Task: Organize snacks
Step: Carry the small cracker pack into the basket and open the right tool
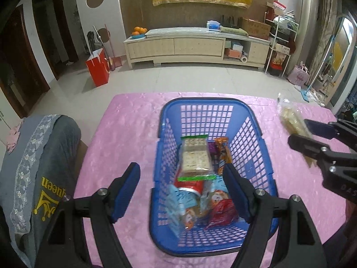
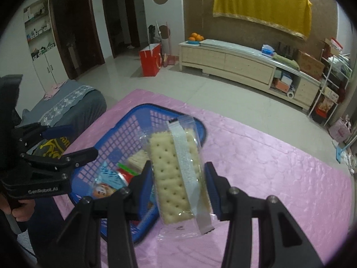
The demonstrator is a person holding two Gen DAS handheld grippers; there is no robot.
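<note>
While the right gripper (image 2: 178, 185) clamps a clear packet of crackers (image 2: 176, 178) between its blue pads, holding it lengthwise above the pink tablecloth (image 2: 279, 167), the left gripper (image 1: 181, 192) hangs with its jaws spread wide and nothing between them. In the left wrist view the blue basket (image 1: 209, 105) stands on the cloth directly below the left gripper, its near end framed by the two fingers. Inside the basket lie a green-edged cracker pack (image 1: 195, 158), an orange wrapper (image 1: 223, 154) beside it, a red can or tube (image 1: 191, 186) partly beneath it, and two pale blue snack bags (image 1: 178, 207) toward the near end, with a dark red bag (image 1: 223, 212) alongside. The held cracker packet appears at the right of that view, beyond the basket's right wall and clear of it. A grey lace-trimmed cover (image 1: 44, 156) sits off the table's left edge. A hand (image 2: 21, 210) grips the left tool's handle in the right wrist view.
</note>
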